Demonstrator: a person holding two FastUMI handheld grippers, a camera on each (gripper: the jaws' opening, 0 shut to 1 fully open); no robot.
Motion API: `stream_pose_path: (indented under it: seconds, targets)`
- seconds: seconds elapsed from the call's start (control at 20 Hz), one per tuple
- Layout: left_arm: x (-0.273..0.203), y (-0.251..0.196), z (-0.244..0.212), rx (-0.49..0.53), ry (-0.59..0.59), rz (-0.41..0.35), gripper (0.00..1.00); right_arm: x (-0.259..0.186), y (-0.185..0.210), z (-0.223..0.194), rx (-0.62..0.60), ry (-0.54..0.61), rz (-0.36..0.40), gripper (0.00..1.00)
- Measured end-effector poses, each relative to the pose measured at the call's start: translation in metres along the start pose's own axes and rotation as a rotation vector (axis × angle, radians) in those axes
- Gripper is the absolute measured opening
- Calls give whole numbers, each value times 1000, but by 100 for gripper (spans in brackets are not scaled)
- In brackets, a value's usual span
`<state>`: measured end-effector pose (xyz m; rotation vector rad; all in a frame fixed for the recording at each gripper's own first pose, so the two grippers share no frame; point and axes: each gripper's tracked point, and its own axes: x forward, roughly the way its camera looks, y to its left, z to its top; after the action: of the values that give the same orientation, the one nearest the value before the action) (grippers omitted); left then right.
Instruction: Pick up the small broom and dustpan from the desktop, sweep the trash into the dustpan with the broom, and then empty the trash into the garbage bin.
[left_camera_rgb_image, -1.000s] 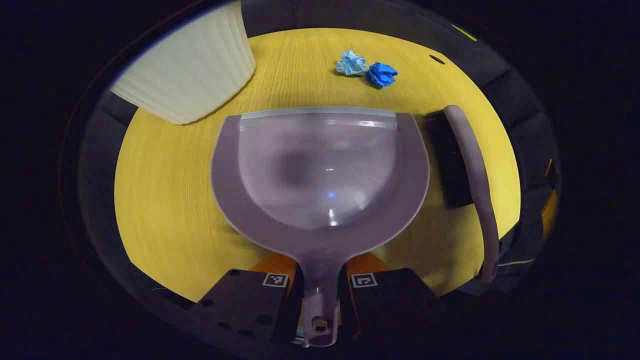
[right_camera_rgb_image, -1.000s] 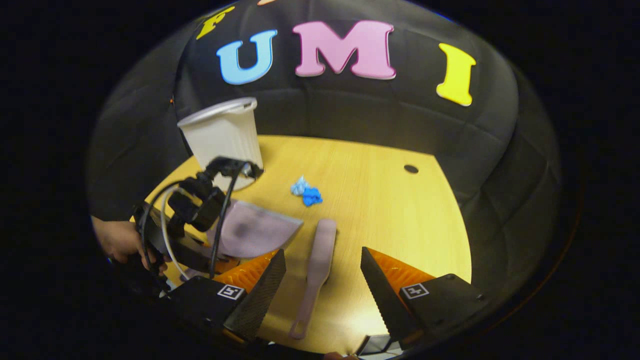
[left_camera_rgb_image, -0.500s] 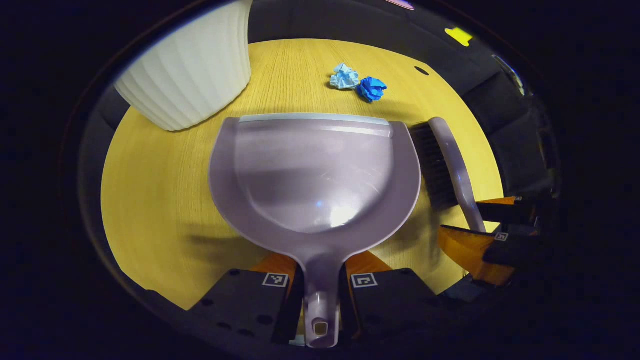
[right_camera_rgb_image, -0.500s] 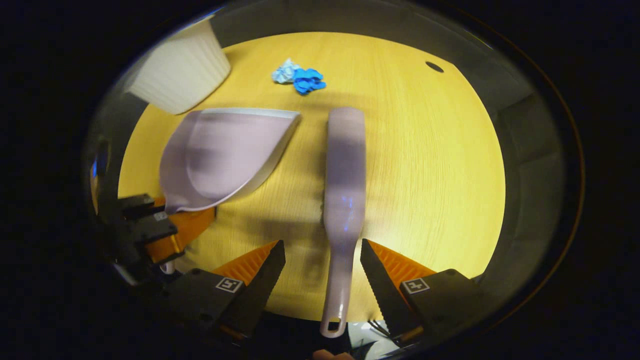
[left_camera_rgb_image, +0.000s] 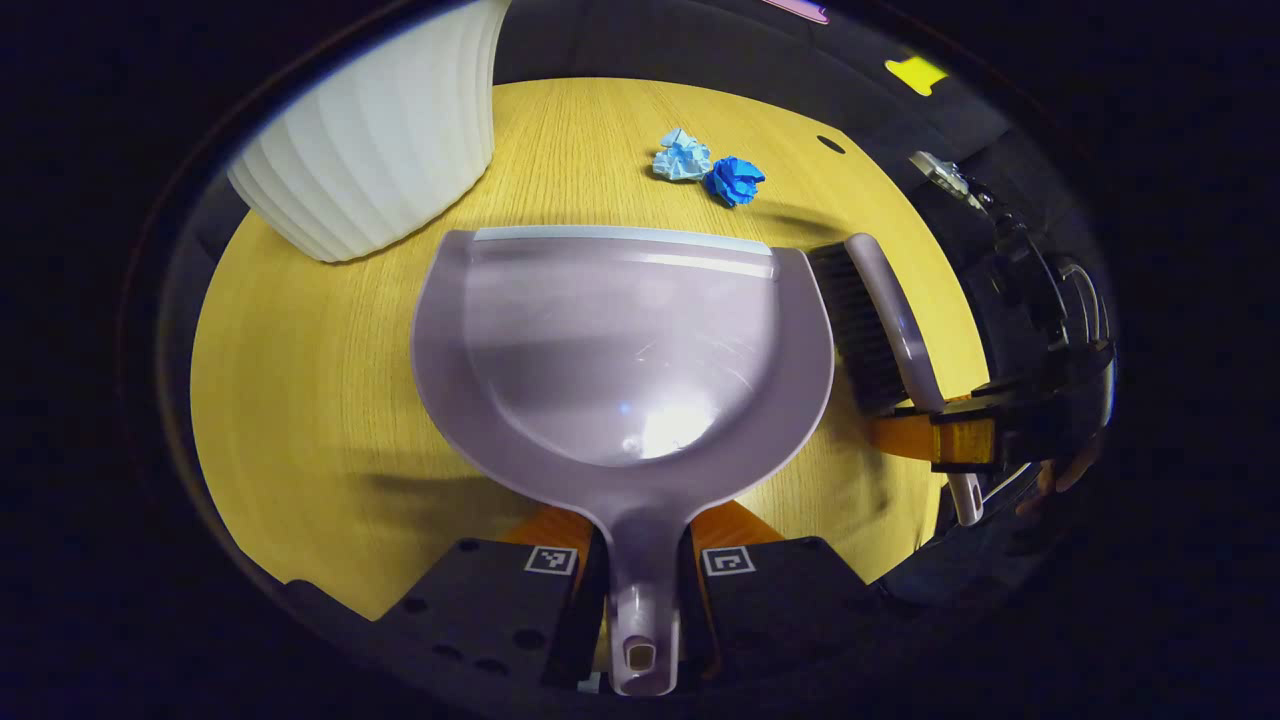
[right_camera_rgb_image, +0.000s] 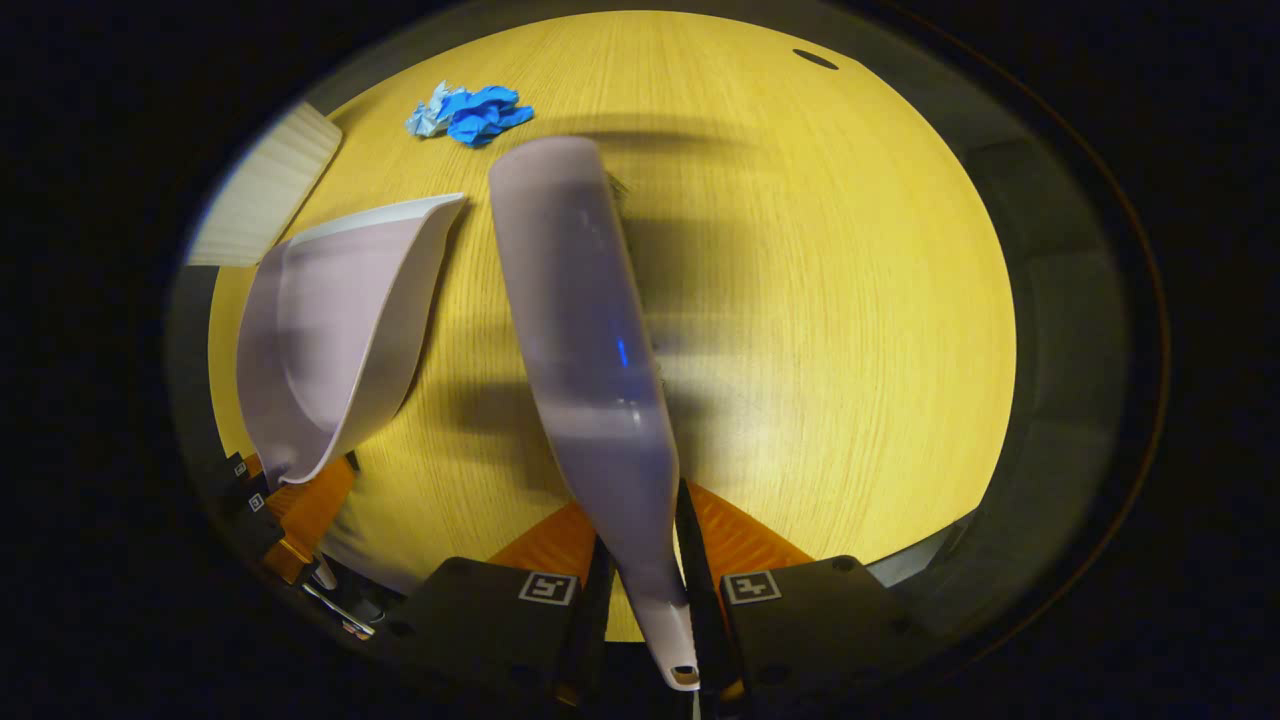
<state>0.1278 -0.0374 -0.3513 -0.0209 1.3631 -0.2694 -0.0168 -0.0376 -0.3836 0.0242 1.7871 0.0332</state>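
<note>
Left gripper (left_camera_rgb_image: 640, 600) is pinching the dustpan (left_camera_rgb_image: 620, 340) by its handle, pan lying w/ its flat lip edge pointing at the two paper wads: light blue wad (left_camera_rgb_image: 681, 160) and dark blue wad (left_camera_rgb_image: 735, 180), touching each other near the far side of the counter (left_camera_rgb_image: 300, 400). Open wood between the lip and the wads, plus lots of free counter on the far right in the right gripper view. White ribbed bin (left_camera_rgb_image: 375, 140) sits at the far-left counter edge, just beside the pan's left corner.

Right gripper (right_camera_rgb_image: 645, 610) is clamped on the broom (right_camera_rgb_image: 585, 330) handle, both fingers pressing it; broom is just right of the pan, bristles facing the pan in the left gripper view.

Vs 0.5 s ago: right gripper was spread w/ the handle lying between the fingers, now it's closed on it. Pan barely moved.
</note>
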Motion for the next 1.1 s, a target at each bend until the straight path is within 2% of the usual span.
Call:
stream_pose_path:
  seconds: [0.15,0.25,0.35,0.45,0.5,0.55,0.7,0.9,1.1]
  targets:
    - [-1,3,0,53,15,-10,29,1,-2,8,-70,13,4,28]
    - [-2,11,0,114,17,-28,29,-2,-2,19,-129,34,57,28]
    - [-7,29,-3,185,52,-30,29,-8,-26,48,-180,23,9,25]
    - [-12,49,-2,241,87,4,29,-15,-50,84,-222,-3,-39,25]
    - [-14,56,1,265,99,14,31,-18,-55,99,-233,-8,-48,17]
    - [-15,61,5,285,107,12,29,-21,-58,115,-234,-17,-51,25]
    - [-21,73,21,369,137,22,30,-20,-60,157,-256,-46,-54,24]
    - [-24,82,42,485,181,24,29,-25,-51,205,-360,-37,-27,24]
    - [-23,87,63,562,212,20,29,-30,-24,225,-410,-15,32,24]
